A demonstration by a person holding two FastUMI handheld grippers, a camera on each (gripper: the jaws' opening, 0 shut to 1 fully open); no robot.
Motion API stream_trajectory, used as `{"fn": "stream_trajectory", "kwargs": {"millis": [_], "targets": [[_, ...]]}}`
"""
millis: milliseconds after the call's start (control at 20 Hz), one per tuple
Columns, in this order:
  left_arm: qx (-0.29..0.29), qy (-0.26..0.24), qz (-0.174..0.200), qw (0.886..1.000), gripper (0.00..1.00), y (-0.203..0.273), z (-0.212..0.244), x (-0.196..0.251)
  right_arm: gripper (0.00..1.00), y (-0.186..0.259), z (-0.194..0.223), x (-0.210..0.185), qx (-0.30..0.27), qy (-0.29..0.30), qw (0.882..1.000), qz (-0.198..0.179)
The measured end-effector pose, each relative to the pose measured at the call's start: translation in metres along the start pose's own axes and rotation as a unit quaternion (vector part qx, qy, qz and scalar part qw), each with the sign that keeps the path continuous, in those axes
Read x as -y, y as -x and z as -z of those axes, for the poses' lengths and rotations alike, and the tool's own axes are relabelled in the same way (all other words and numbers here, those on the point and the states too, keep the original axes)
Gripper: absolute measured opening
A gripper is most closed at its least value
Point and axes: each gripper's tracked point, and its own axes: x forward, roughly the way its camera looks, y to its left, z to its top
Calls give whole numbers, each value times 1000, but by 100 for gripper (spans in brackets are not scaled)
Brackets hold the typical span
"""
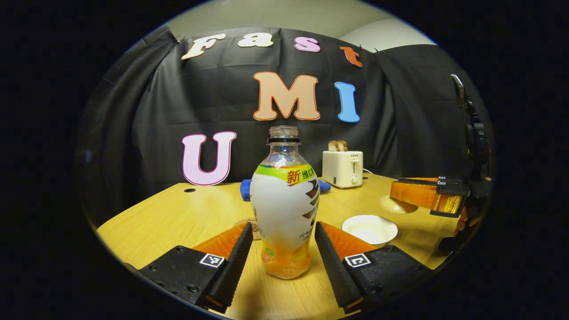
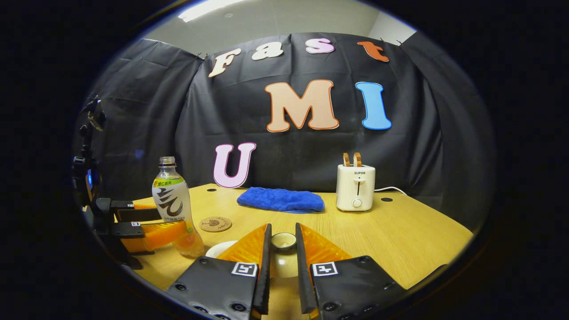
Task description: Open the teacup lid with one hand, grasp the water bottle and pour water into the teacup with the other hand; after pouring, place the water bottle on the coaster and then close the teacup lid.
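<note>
In the left gripper view the water bottle [image 1: 284, 209] stands upright on the table [image 1: 178, 218], between the two fingers of the left gripper [image 1: 283, 249], with a gap on each side. The teacup [image 1: 370, 229] sits to its right; farther right the right gripper [image 1: 438, 198] holds the lid [image 1: 398, 205] above the table. The toaster [image 1: 342, 168] stands behind, by the booth wall. In the right gripper view the coaster [image 2: 215, 223] lies just right of the bottle, the folded towel [image 2: 281, 199] behind it, and the toaster right of the towel, with two slices of toast [image 2: 351, 159] in its slots
</note>
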Motion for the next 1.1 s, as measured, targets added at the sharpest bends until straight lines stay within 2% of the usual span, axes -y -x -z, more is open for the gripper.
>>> {"fn": "stream_trajectory", "kwargs": {"millis": [200, 450, 600, 850, 1100], "targets": [[2, -3, 2, 1000, 70, -7, -1, 3, 31, 3, -7, 4, 8, -2, 1000, 2], [-1, -26, 10, 1000, 63, -14, -1, 7, 30, 8, -16, 14, 15, -7, 1000, 11], [-11, -67, -4, 998, 57, -18, -1, -1, 30, 9, -22, 16, 22, -6, 1000, 11], [-24, -155, -27, 987, 56, -19, 1, -15, 30, 10, -24, 18, 22, -11, 1000, 8], [-36, -228, -32, 973, 57, -20, 6, -18, 30, 11, -25, 17, 21, -10, 1000, 6]]}}
